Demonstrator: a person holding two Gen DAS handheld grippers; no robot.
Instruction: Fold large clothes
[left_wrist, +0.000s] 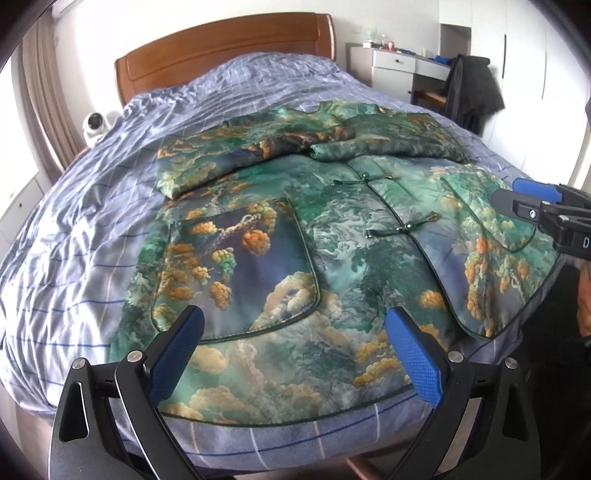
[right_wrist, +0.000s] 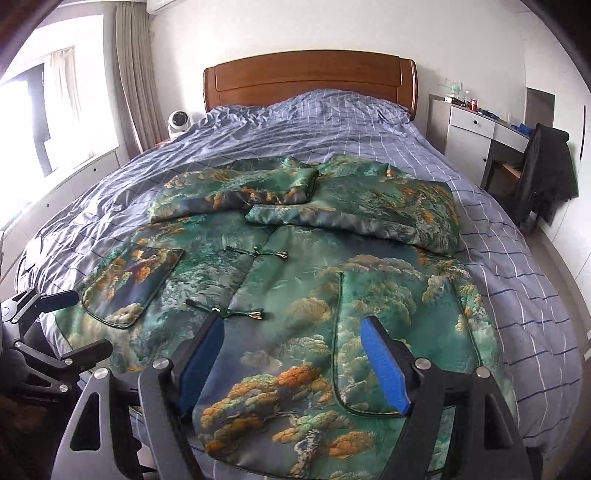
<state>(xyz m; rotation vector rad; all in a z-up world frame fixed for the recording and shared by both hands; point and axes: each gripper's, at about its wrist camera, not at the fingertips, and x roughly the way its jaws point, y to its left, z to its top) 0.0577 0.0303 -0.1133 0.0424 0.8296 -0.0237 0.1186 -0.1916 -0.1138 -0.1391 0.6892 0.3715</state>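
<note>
Jacket (left_wrist: 332, 236) lies flat on the bed (left_wrist: 92, 206), both sleeves folded across its chest; body unfolded. Left hand-held gripper (left_wrist: 295, 354) and right hand-held gripper (right_wrist: 291, 358) hover wide open, empty, over the near hem.

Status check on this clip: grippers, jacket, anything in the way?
Left gripper open, right gripper open, both empty at the hem. Jacket flat on bed, both sleeves folded across chest. Nothing obstructing.

Green-gold patterned jacket (left_wrist: 332, 236) (right_wrist: 295, 295) flat on bed, front up, hem near, both sleeves folded across chest, frog fastenings seemingly closed.
</note>
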